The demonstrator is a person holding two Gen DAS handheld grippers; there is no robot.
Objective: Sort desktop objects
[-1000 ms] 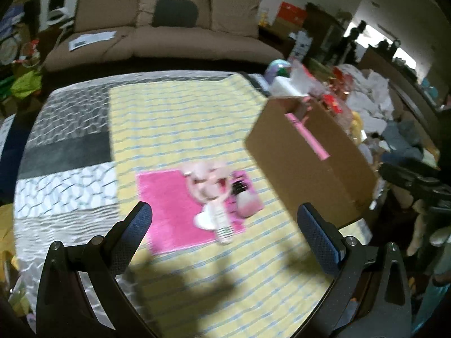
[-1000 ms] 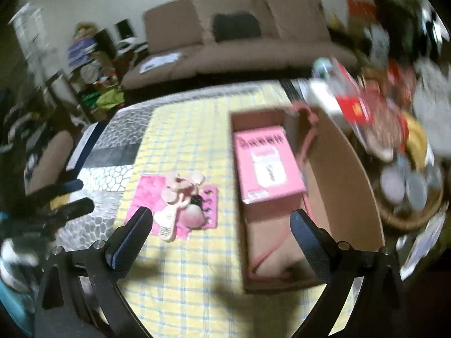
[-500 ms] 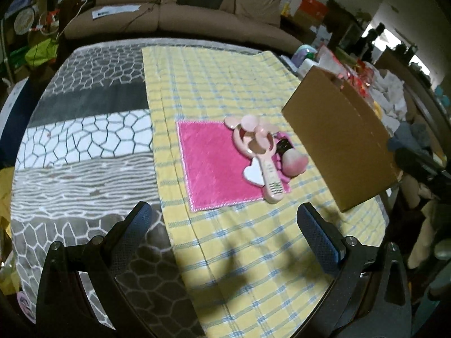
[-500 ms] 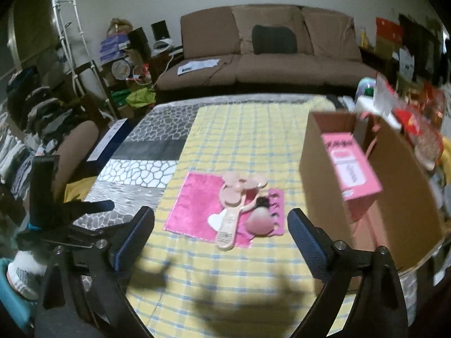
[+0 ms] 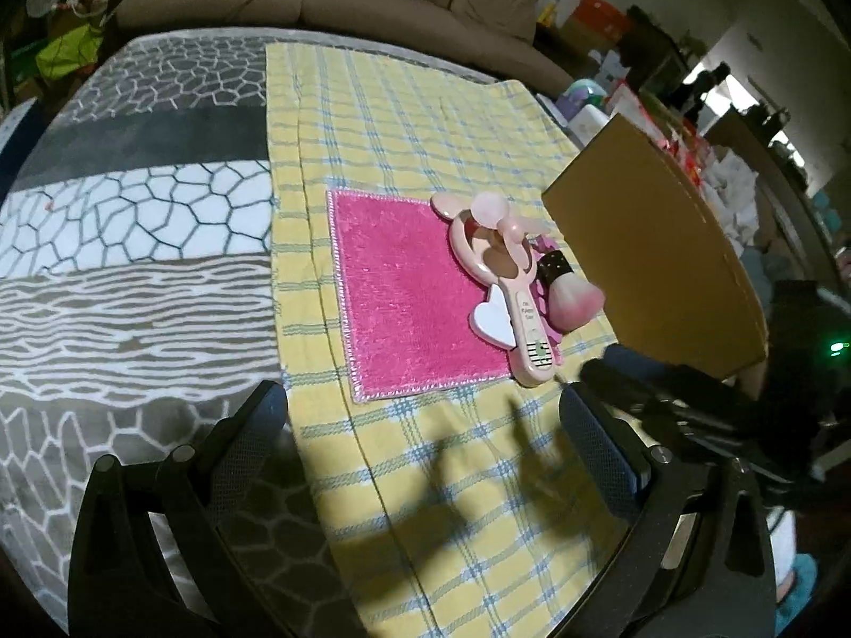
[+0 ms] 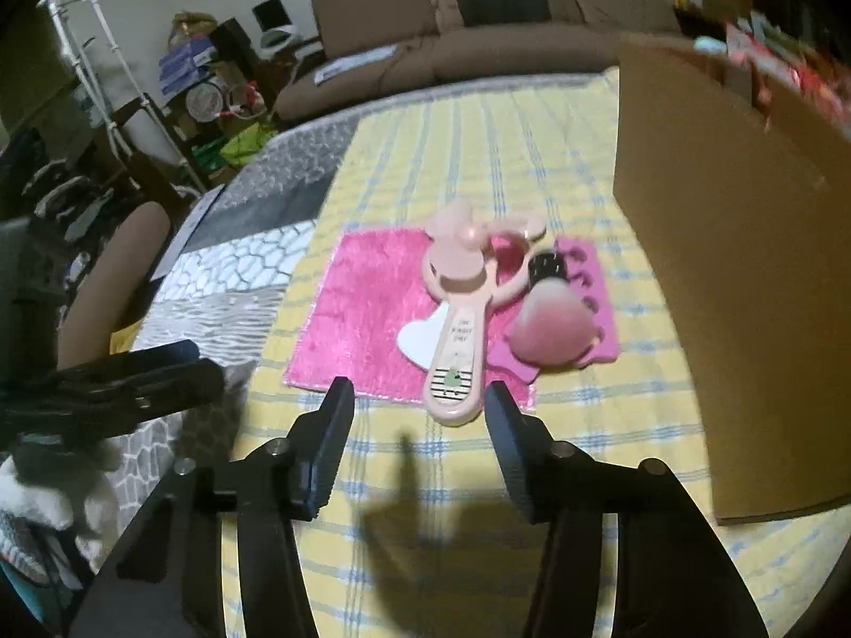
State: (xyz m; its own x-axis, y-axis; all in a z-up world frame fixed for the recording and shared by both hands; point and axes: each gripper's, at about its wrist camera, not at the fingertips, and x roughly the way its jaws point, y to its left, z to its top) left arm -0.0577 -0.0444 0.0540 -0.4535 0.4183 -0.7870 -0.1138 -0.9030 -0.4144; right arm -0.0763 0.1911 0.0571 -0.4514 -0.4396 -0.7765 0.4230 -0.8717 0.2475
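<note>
Two grippers up over a soft, cloth-covered table.

Left gripper (image 5: 423, 409): matte black fingers with mesh-textured pads, spread wide, nothing between them but cloth.

Right gripper (image 6: 417, 393): same black build, jaws just been narrowing and now partway apart. Rounded butt end of the fan handle sitting between the tips, not pinched, with a bit of a gap on both sides.

Task stuff all bunched on a fuzzy hot-pink square mat (image 5: 404, 292) with a stitched border, lying flat around the middle of a yellow plaid cloth (image 5: 372, 117):

- Handheld fan (image 5: 500, 260), smooth pale-pink plastic, round head with mouse-type ears, flat paddle handle with a striped end. Laid along the mat's right edge, handle end poking past the near edge onto the cloth.
- Heart-shaped piece (image 5: 494, 319), flat, white and glossy, tucked against the left side of the fan handle, on the mat.
- Stubby makeup brush (image 5: 572, 292), black ferrule and a fluffy pink dome of bristles, just right of the fan.
- Toe separator (image 6: 585, 287), pink and foamy-looking with finger-like prongs, under the brush at the mat's right edge.

Plain brown cardboard box (image 5: 654, 244) standing on the cloth's right side, near the mat but not touching it. Grey blanket (image 5: 133, 212) with a cracked-stone print running out past the cloth's left edge. Brown cushy couch (image 6: 505, 16) off behind the far edge.
</note>
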